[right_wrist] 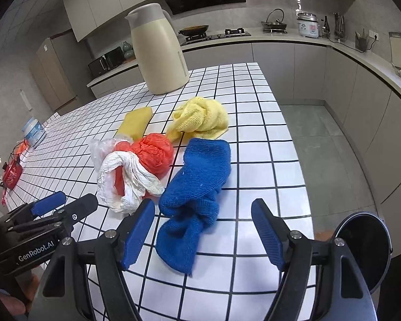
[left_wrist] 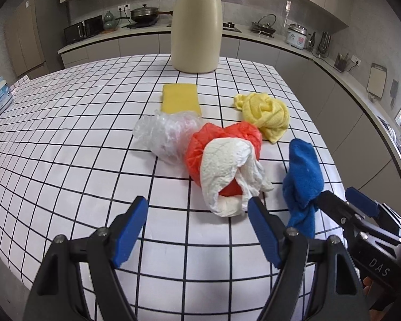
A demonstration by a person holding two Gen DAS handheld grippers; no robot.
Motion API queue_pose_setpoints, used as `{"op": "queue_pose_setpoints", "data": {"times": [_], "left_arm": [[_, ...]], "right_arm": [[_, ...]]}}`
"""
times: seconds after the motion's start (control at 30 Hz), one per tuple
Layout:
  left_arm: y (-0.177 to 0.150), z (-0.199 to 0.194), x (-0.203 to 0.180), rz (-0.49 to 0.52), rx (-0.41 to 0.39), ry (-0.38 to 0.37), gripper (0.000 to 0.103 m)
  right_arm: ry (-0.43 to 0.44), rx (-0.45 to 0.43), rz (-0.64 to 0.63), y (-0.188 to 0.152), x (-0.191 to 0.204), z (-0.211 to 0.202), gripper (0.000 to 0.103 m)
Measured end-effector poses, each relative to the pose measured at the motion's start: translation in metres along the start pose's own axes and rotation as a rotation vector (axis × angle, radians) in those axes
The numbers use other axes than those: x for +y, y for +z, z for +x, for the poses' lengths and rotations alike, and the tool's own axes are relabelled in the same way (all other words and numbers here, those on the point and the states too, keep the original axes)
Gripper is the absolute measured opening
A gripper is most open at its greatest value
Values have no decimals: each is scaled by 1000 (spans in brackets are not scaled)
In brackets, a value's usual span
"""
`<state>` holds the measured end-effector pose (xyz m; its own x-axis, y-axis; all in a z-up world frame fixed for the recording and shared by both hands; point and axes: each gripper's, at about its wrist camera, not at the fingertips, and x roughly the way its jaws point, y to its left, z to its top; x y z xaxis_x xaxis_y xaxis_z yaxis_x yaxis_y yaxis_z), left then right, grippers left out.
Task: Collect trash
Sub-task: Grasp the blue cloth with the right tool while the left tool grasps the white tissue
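Trash sits mid-counter (left_wrist: 66, 123): a crumpled white paper towel (left_wrist: 227, 171) draped over a scrunched orange plastic bag (left_wrist: 200, 147), touching a clear plastic wad (left_wrist: 163, 133). All look light, soft, crushable; pinch any raised fold. Left gripper (left_wrist: 197, 230) and right gripper (right_wrist: 203, 235) hover wide open, empty, the right over a blue cloth (right_wrist: 197, 192).

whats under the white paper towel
The white paper towel drapes over an orange plastic bag, which shows through its loop and behind it. Whether anything else lies beneath is hidden by the folds.
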<state>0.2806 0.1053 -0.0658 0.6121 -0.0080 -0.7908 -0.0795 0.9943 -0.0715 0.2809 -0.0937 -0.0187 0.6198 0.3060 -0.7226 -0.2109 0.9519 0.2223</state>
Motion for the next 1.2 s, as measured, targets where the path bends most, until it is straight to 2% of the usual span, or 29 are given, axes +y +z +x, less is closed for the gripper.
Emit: {"op": "queue_pose_setpoints", "data": {"times": [0.57,0.67,0.77,0.97,1.03,1.2], "left_arm": [[11,33,10,20,38,-29,78],[10,35,11,16,39,-29,74],[10,37,11,11,42,-35,64],[9,37,12,-2,46,-47,45],[9,36,13,-8,46,-50,34],[9,28,12,-6,25,-56,22]], "right_arm": [[-22,68,27,14,7,55,77],[-23,77,24,13,6,59,77],[-35,81,21,12,3,61,76],[-19,85,1,9,3,60,53],[-9,85,-4,9,4,59,46],[5,76,-11,8,4,53,42]]}}
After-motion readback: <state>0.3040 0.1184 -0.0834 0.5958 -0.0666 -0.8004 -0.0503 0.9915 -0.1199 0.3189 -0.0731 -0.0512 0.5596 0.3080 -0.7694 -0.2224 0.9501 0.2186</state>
